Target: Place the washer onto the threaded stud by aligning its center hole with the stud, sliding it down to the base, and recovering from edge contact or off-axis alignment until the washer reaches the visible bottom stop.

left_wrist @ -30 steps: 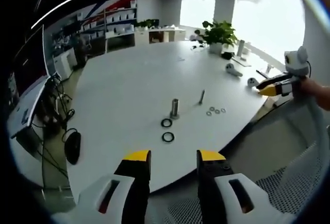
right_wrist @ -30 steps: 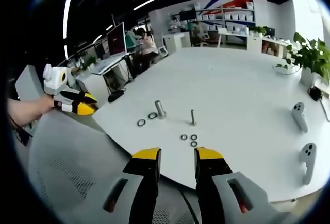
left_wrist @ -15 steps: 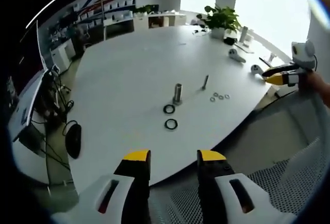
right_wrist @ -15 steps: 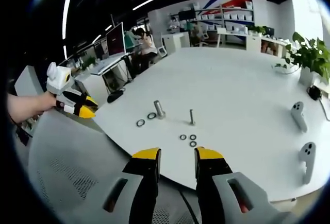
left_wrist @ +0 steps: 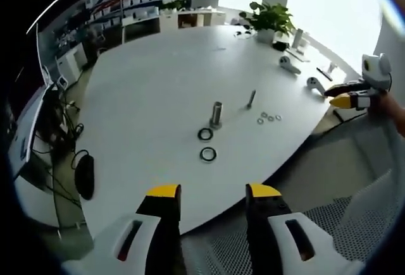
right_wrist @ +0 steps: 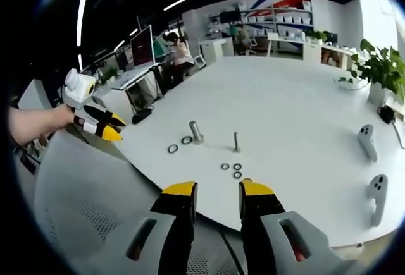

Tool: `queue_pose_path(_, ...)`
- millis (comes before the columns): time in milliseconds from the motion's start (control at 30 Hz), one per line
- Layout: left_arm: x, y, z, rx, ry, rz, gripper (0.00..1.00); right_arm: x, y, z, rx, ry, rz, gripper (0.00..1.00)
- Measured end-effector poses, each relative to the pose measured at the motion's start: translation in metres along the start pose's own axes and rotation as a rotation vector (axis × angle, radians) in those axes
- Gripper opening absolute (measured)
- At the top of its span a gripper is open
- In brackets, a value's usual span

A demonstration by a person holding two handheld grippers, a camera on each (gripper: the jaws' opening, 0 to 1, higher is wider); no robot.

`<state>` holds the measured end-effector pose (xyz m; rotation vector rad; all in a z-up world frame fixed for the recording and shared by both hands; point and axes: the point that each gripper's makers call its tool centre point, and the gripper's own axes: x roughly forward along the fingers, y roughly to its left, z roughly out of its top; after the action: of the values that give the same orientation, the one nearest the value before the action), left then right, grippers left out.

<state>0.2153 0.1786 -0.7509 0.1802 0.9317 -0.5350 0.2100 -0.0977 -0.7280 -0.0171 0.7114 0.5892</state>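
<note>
Left gripper [left_wrist: 212,193]: yellow-tipped jaws apart, nothing between, held off the near edge of the white oval table [left_wrist: 152,98]. Right gripper [right_wrist: 217,189]: same, jaws apart and empty, short of the table edge.

Ahead of left gripper, near to far: two larger dark rings [left_wrist: 207,154], one behind the other, then a thick short metal cylinder post [left_wrist: 216,114] upright just past them. Ahead-right: three small silver washers [left_wrist: 270,118] in a loose cluster, thin threaded stud [left_wrist: 251,98] upright just beyond. From right gripper, the washers [right_wrist: 233,169] lie closest ahead, stud [right_wrist: 236,141] right behind, post [right_wrist: 195,132] and rings to ahead-left.

Further off: two white controllers [right_wrist: 372,161] ahead-right of right gripper, potted green plant [right_wrist: 380,66] at far edge, shelving past that.

No washer picked yet, so step in hand looks like the approach.

Risks, as judgement:
- Washers thin, flat on tabletop: jaws likely skid over or flick one away.
- Cluster tight: could pinch two or knock neighbours.
- Stud slender: washer edge catching threads may tilt and jam short of base.
- Two posts, two ring sizes: wrong pairing possible.
</note>
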Motion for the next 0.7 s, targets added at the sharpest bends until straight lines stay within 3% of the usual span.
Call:
queue_pose_path(133,0.017,-0.003,0.008,-0.016,-0.006,-0.034,0.39,0.0,0.0,0.001,-0.002,-0.004,0.0,0.29)
queue_pose_path(200,0.028,-0.003,0.003,0.001,0.037,-0.041,0.39,0.0,0.0,0.001,-0.005,-0.003,0.002,0.29)
queue_pose_path(333,0.043,-0.009,0.004,0.04,0.068,-0.059,0.39,0.001,0.001,-0.001,-0.008,0.006,0.005,0.29)
queue_pose_path(700,0.065,-0.009,0.006,0.02,0.107,-0.077,0.39,0.0,-0.001,0.0,-0.002,0.001,-0.002,0.29)
